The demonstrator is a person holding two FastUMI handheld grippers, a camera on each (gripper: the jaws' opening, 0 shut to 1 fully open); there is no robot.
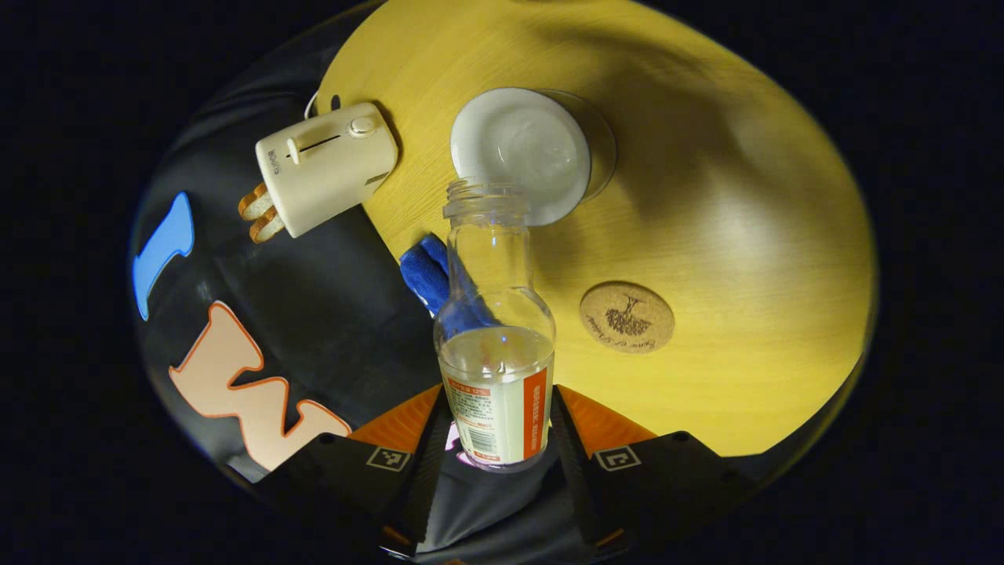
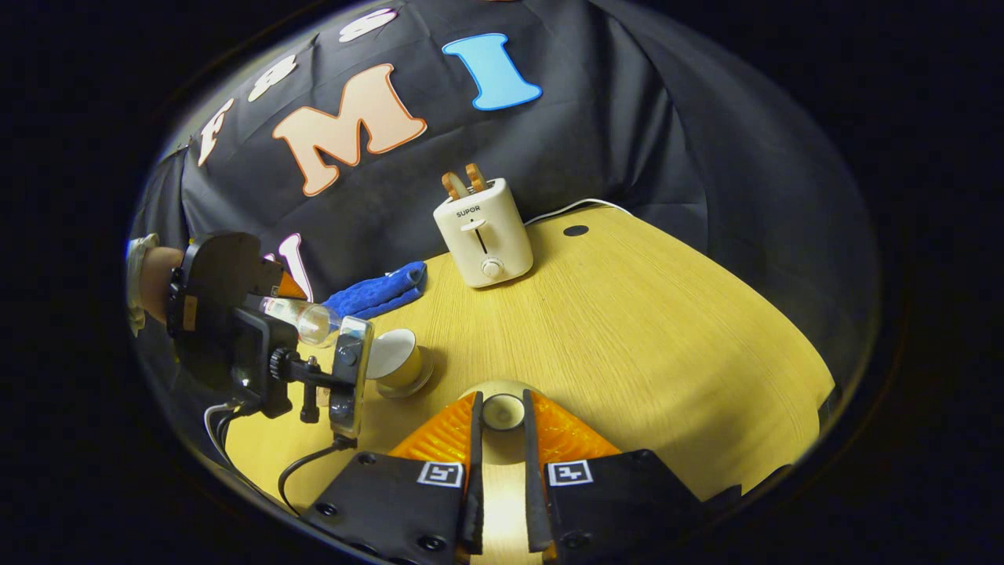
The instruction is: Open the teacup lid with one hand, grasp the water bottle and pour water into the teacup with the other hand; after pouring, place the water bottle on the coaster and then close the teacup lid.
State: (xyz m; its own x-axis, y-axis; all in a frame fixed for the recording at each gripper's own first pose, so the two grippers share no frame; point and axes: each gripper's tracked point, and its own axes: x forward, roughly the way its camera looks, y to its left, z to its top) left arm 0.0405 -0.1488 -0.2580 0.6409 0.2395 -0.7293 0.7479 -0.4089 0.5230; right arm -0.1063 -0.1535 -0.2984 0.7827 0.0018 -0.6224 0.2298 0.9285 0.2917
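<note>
Both my grippers are clamped: left gripper (image 1: 496, 439) on the bottle (image 1: 494, 353), mouth tipped over the cup (image 1: 522, 153); right gripper (image 2: 503, 439) on the lid (image 2: 503, 410), well beside it.

Your left gripper (image 1: 496, 439) has black blocks with orange ridged fingers (image 1: 396, 424) and a little square black-and-white tag on each side. Your right gripper (image 2: 502, 439) looks the same, with round screws. A black cable (image 2: 302, 467) hangs from the left one.
</note>
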